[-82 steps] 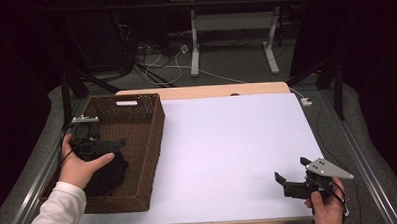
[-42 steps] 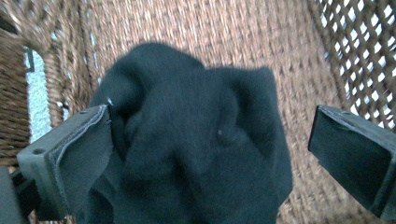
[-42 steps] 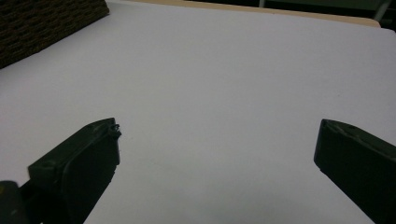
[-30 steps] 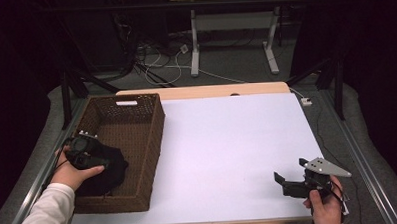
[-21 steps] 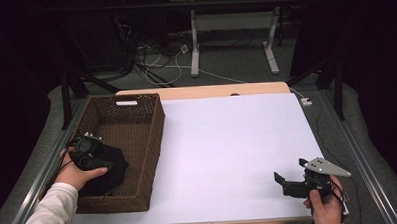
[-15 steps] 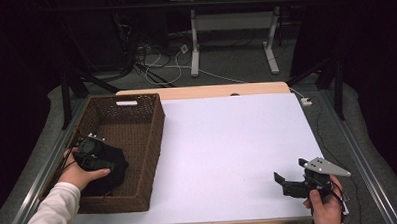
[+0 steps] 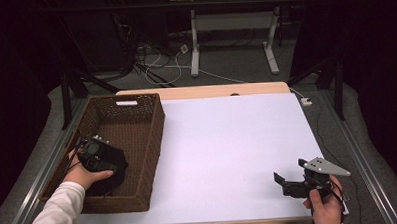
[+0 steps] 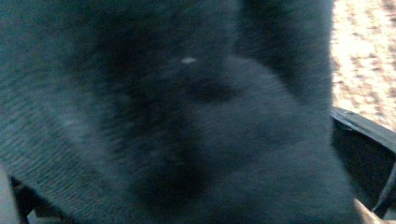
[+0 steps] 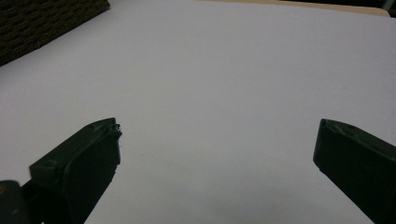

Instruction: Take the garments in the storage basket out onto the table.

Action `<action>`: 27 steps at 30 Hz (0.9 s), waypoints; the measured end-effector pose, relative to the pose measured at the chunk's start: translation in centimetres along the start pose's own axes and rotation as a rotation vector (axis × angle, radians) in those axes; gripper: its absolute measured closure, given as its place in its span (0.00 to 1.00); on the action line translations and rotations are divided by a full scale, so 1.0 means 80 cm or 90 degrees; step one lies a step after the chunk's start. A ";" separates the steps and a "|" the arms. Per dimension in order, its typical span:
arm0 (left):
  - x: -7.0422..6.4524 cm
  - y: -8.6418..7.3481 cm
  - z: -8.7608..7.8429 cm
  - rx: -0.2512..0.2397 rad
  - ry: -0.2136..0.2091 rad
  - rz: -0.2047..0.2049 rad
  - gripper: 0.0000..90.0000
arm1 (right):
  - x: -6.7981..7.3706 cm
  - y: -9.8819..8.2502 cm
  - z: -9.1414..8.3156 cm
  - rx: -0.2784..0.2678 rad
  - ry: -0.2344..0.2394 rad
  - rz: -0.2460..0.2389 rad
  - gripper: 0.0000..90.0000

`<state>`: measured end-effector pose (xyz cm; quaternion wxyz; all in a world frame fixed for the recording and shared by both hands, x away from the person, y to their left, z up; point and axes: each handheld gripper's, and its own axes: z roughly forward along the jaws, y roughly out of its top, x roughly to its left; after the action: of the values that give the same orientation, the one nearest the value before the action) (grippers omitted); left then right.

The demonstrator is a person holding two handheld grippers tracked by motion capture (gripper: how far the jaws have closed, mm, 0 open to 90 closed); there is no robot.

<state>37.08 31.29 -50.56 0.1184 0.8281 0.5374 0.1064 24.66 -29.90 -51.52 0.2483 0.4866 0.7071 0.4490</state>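
The basket (image 7: 146,139) is woven brown wicker, coarse and matt. The dark cloth (image 8: 187,130) inside it looks like soft knit with a fuzzy nap and fine ribbing at one edge. The counter (image 7: 227,141) wears a smooth, matt white sheet over pale wood. The right claw (image 9: 217,154) has matt black plastic jaws.

A dark, nearly black cloth (image 7: 111,167) lay in the brown woven basket (image 7: 150,138) beside the white tabletop (image 7: 228,151).
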 end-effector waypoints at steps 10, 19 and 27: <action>0.007 0.000 0.010 0.022 0.013 -0.028 0.00 | 0.000 0.000 0.001 0.003 0.004 0.005 0.00; 0.008 -0.001 0.020 0.023 0.008 -0.030 0.00 | -0.001 0.000 0.001 0.005 0.001 0.002 0.01; 0.010 -0.004 0.024 0.012 -0.001 -0.020 0.00 | -0.001 -0.001 0.001 0.009 0.004 0.002 0.01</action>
<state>37.71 31.98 -52.43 0.1126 0.8206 0.5516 0.0990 24.73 -29.99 -51.60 0.2419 0.4878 0.7102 0.4462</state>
